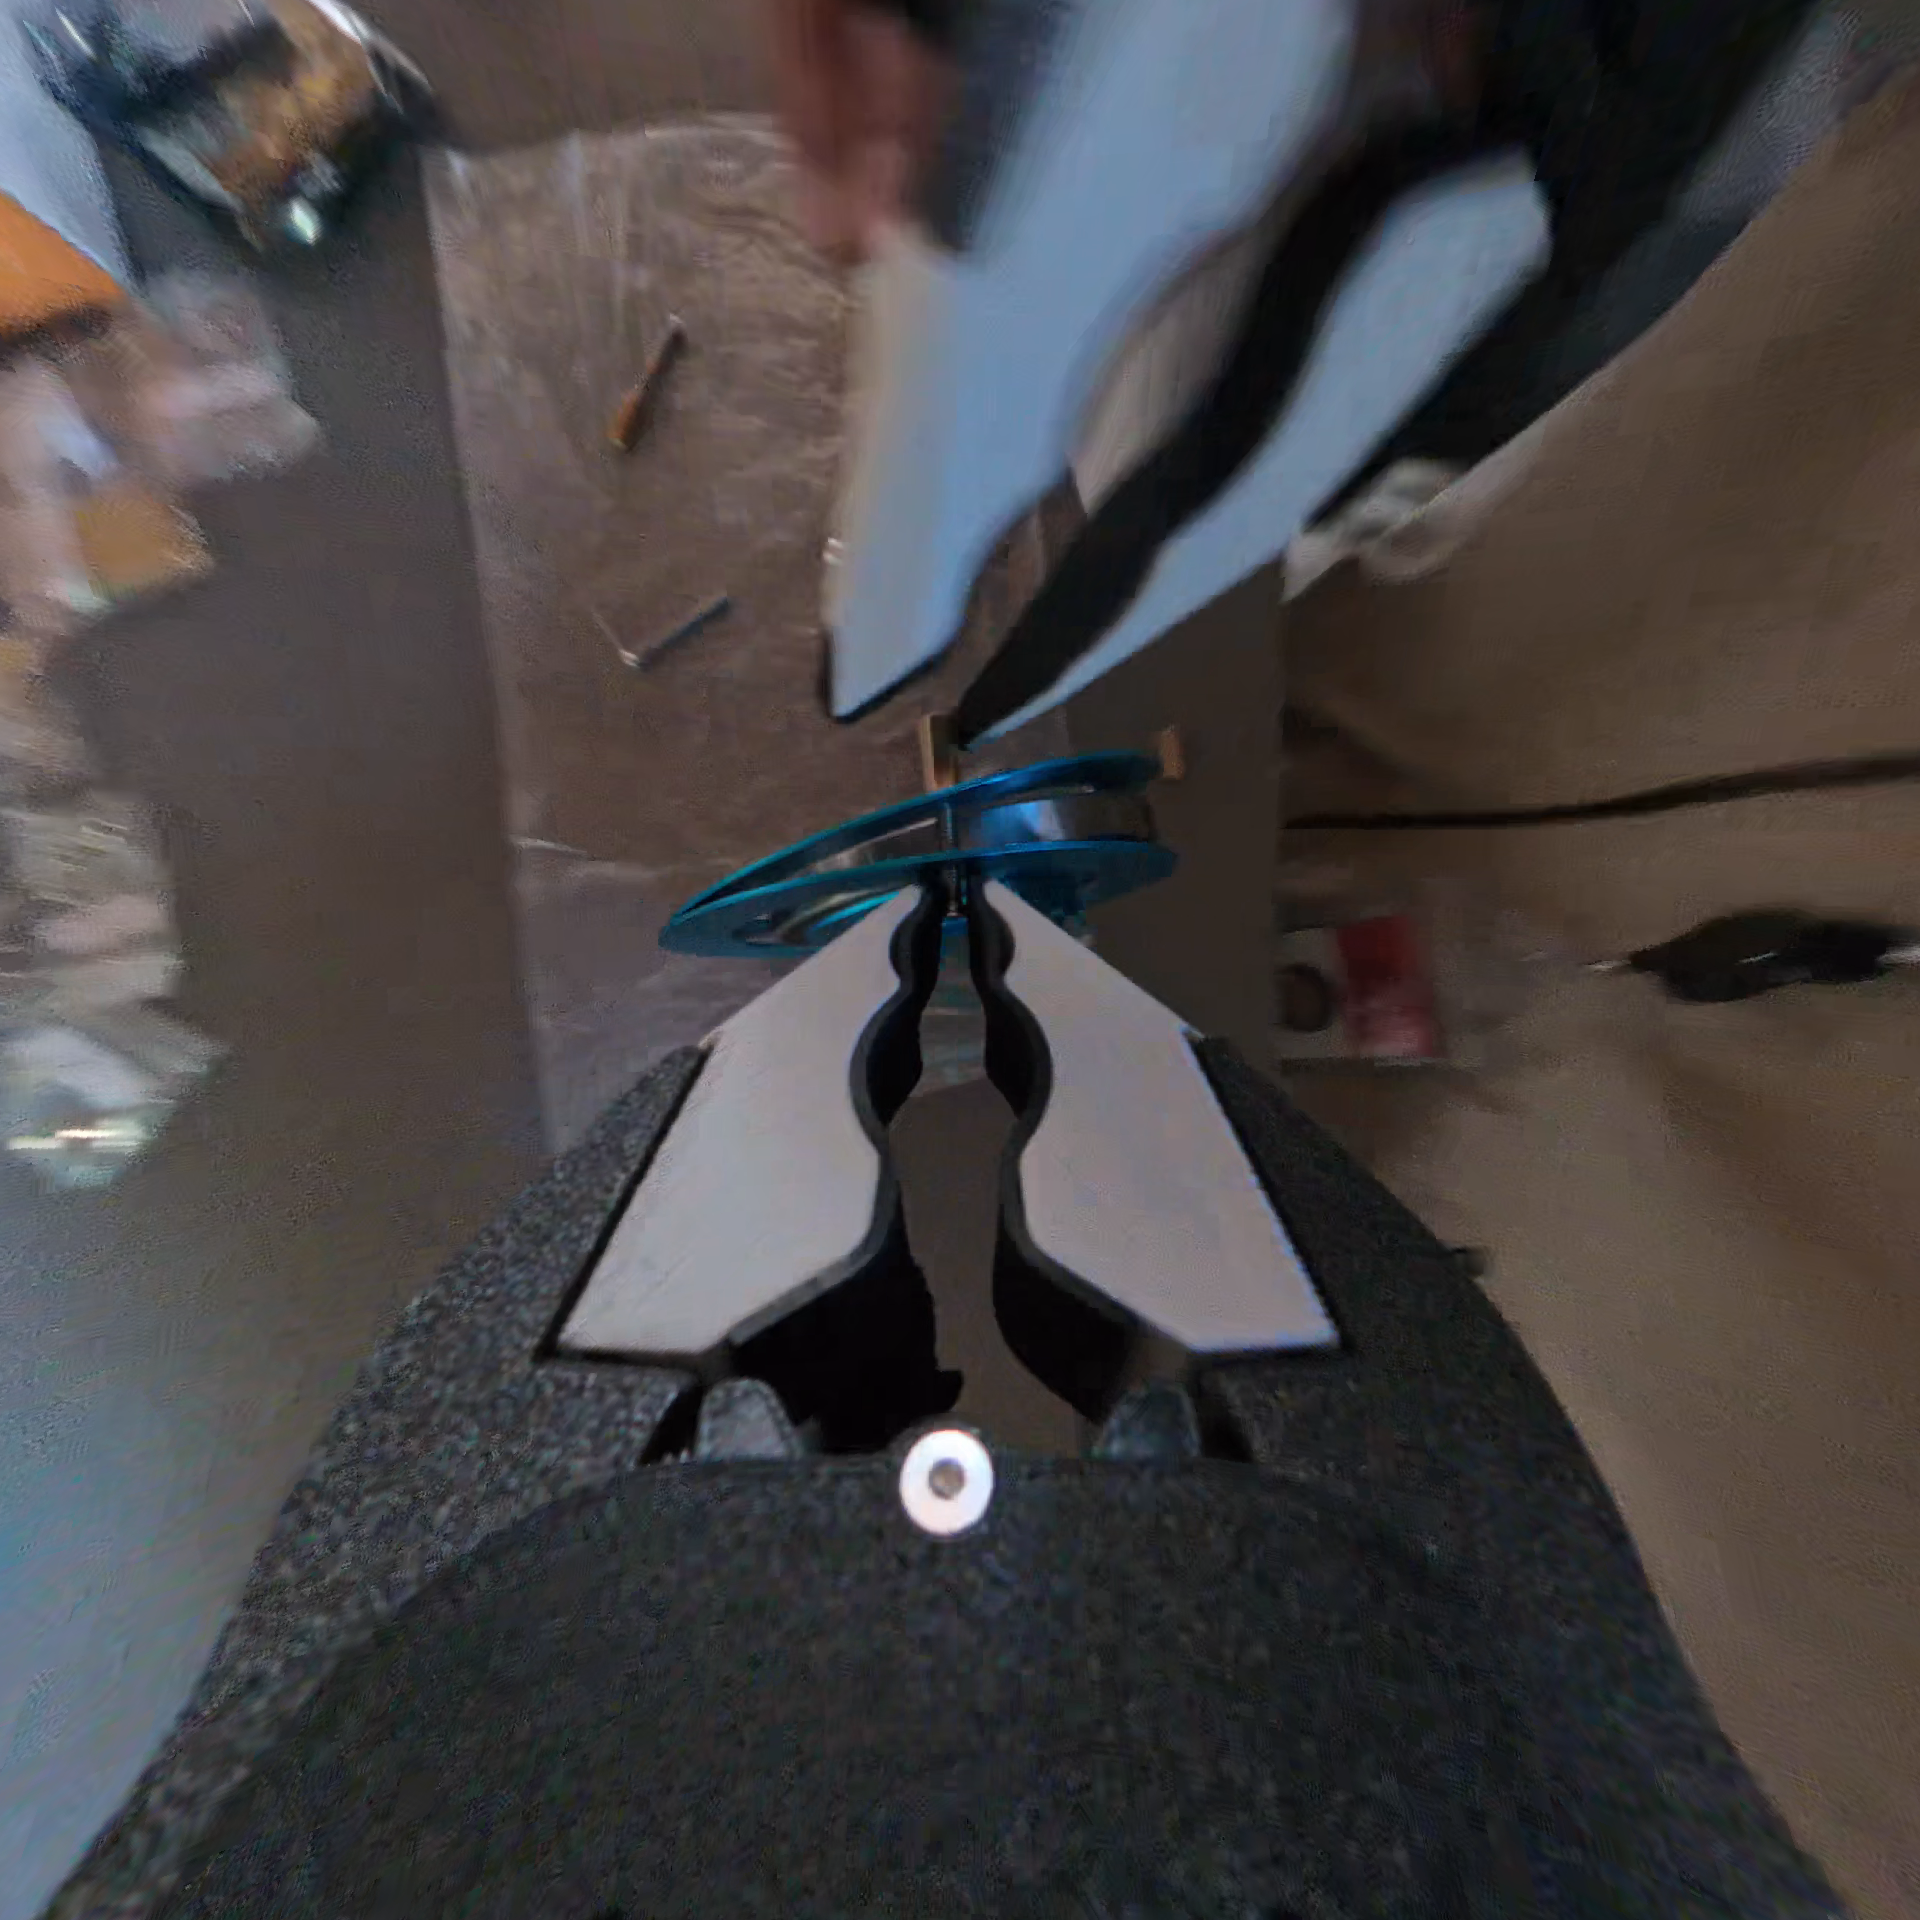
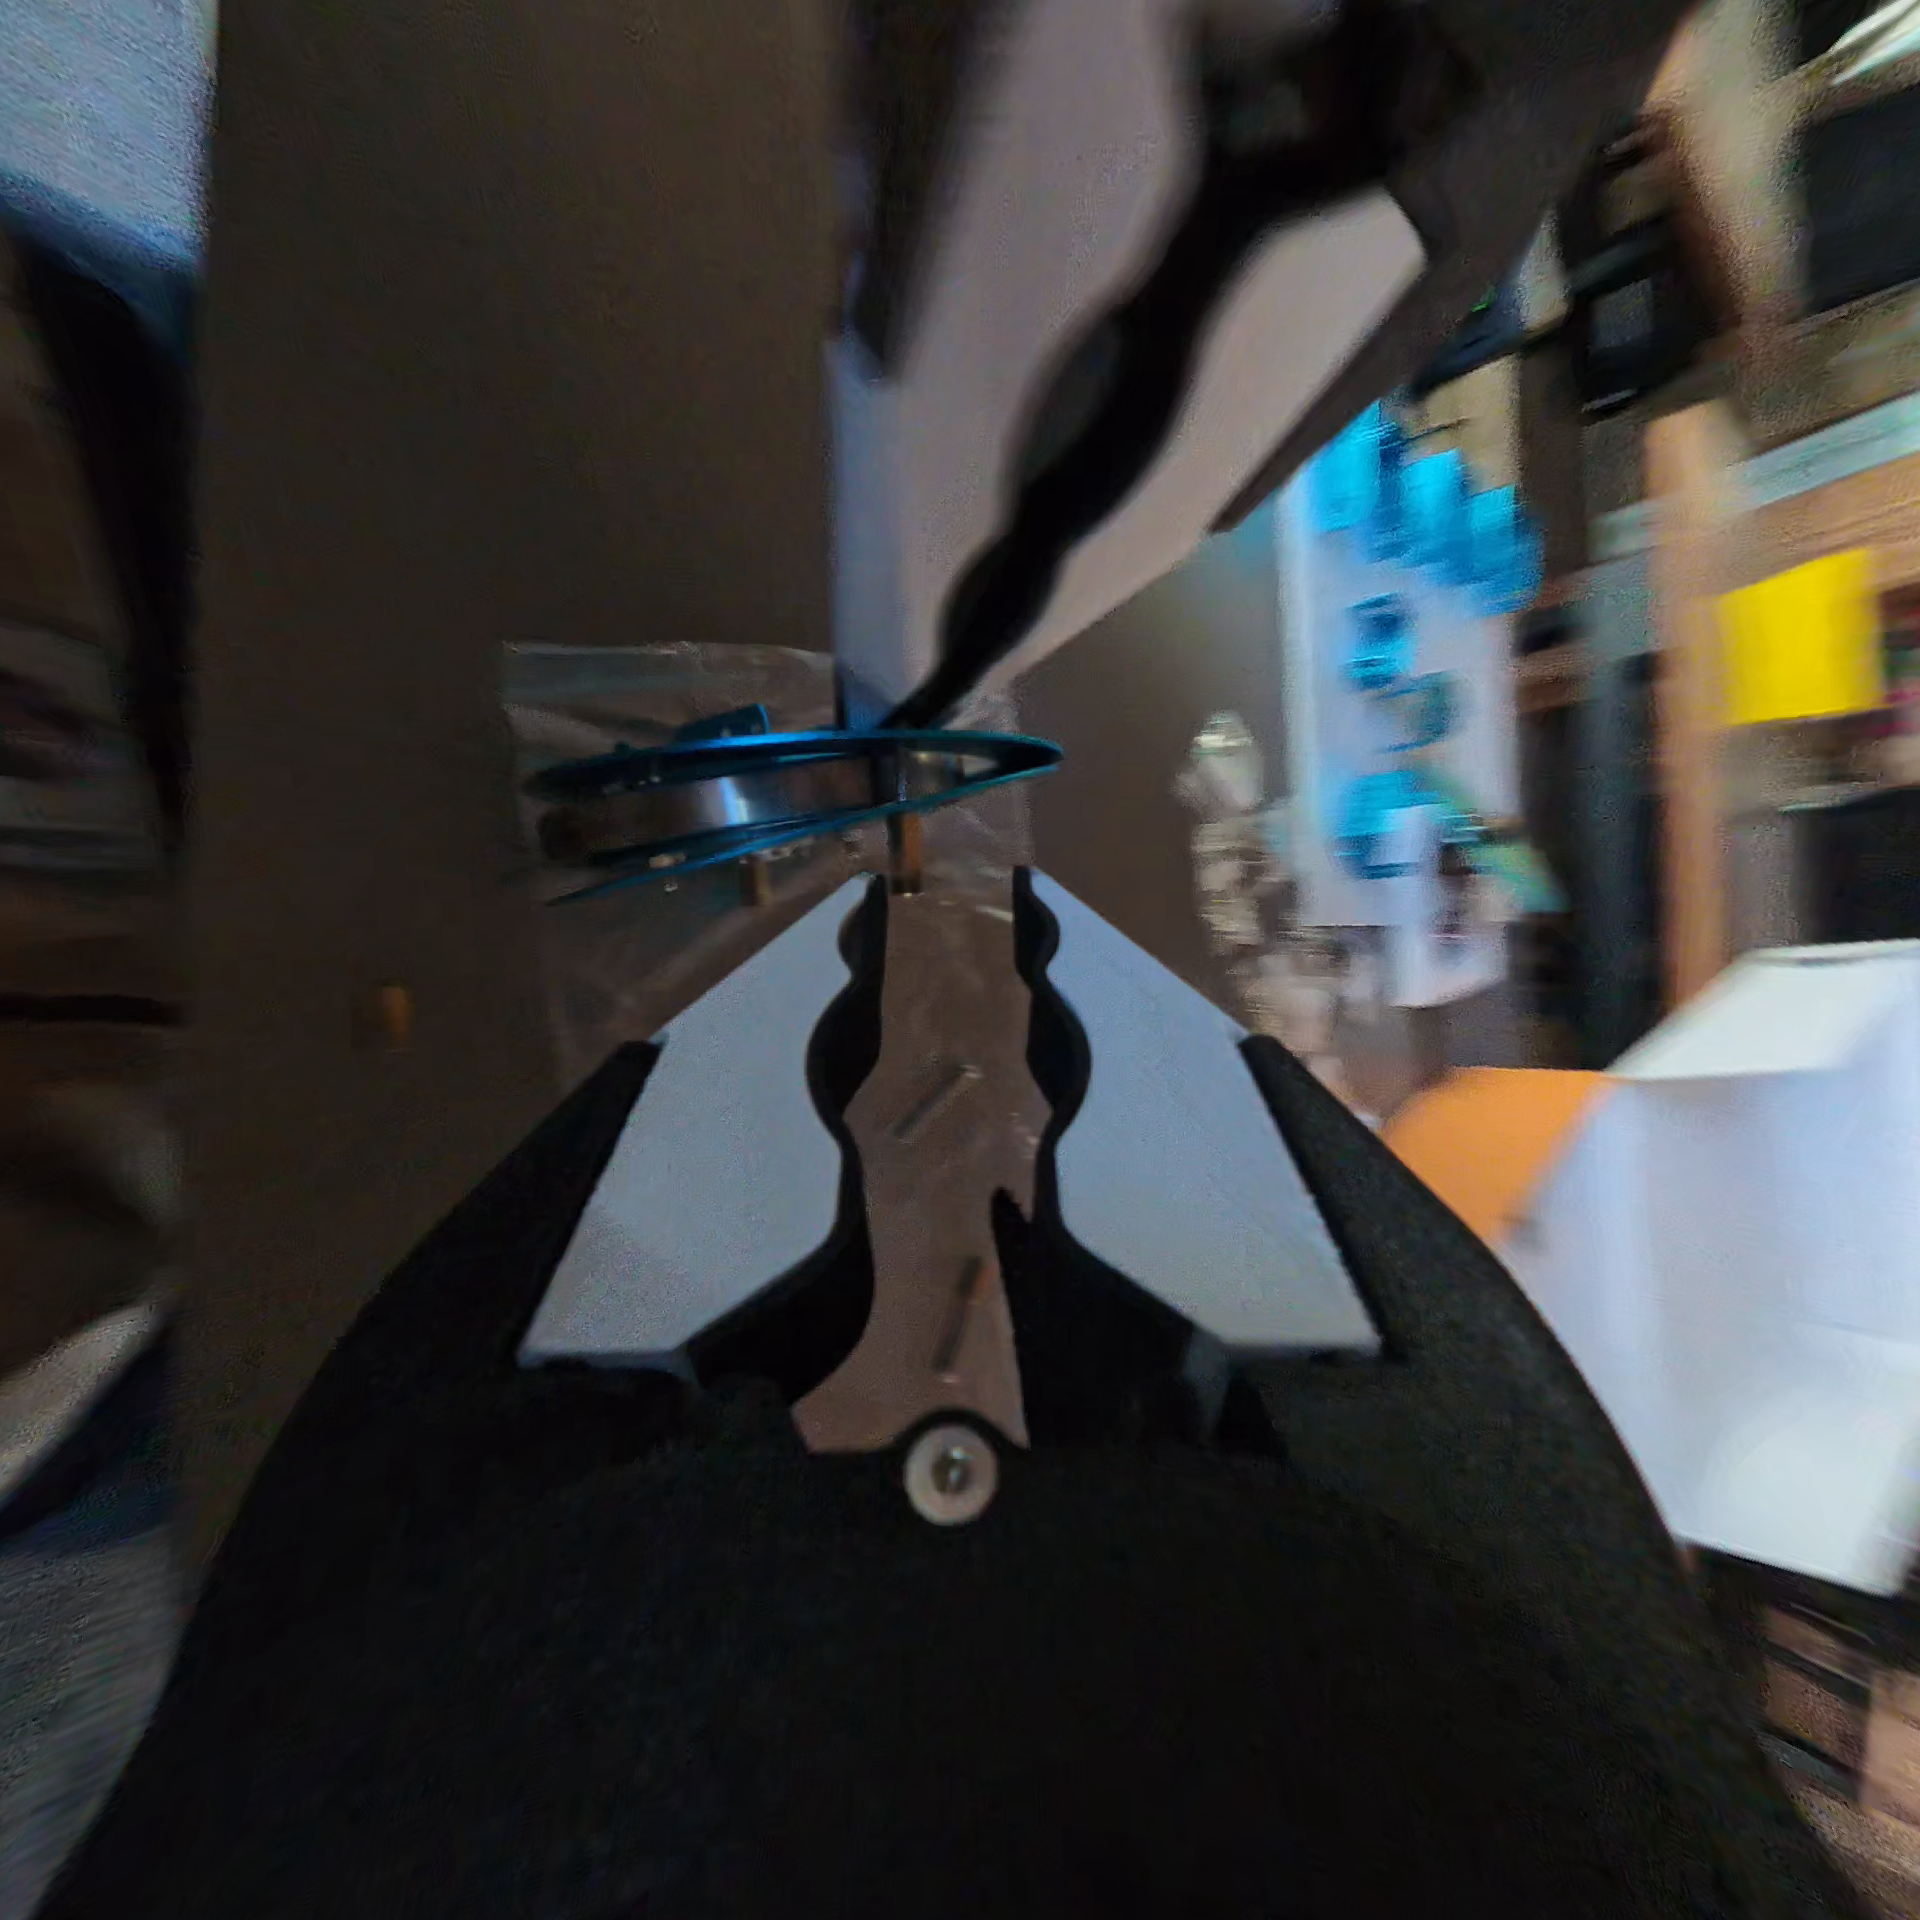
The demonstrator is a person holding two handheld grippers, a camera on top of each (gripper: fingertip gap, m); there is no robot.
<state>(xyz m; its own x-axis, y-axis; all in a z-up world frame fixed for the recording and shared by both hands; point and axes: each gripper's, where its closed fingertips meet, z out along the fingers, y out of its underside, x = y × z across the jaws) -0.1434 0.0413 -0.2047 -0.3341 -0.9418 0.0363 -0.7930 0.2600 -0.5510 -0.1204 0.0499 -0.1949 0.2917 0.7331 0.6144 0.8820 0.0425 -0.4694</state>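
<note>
My left gripper [image 1: 956,894] is shut on the rim of a blue disc assembly [image 1: 925,862]: two round blue plates with a silver cylinder [image 1: 1039,821] and brass standoffs [image 1: 935,750] between them, held in the air. My right gripper [image 2: 951,883] is open, its tips just below the assembly [image 2: 790,800], with one brass standoff [image 2: 906,847] between them near the left fingertip. In the left wrist view the right gripper [image 1: 909,722] comes in blurred from the top. In the right wrist view the left gripper [image 2: 894,717] comes in from above.
A clear plastic bag [image 1: 644,416] with loose screws [image 1: 681,629] lies on the dark table below; it also shows in the right wrist view [image 2: 935,1174]. A cardboard box [image 1: 1662,623] stands at the right. White paper [image 2: 1714,1247] and an orange thing [image 2: 1486,1143] lie to the right. Less than 4 cm separates the two grippers' tips.
</note>
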